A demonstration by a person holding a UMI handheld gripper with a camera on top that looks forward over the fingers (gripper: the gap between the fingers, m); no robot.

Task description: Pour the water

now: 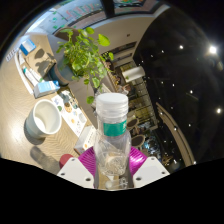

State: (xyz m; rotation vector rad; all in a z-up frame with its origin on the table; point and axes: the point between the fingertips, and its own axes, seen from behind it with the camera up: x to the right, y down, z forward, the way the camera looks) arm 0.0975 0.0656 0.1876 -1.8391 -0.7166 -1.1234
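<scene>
My gripper point(112, 165) is shut on a clear plastic water bottle point(111, 140) with a white cap and a teal band under it. The bottle stands upright between the magenta pads point(88, 160), which press on its sides. I hold it lifted and tilted, well above the table. A white cup or bowl point(43, 120) sits on the table point(72, 112) below, beyond and to the left of the fingers.
A green leafy plant point(88, 55) rises just behind the bottle. Chairs and a table point(38, 62) stand farther off on the light floor. Dark windows and ceiling lights point(185, 70) fill the right side. Shelving point(132, 85) stands behind.
</scene>
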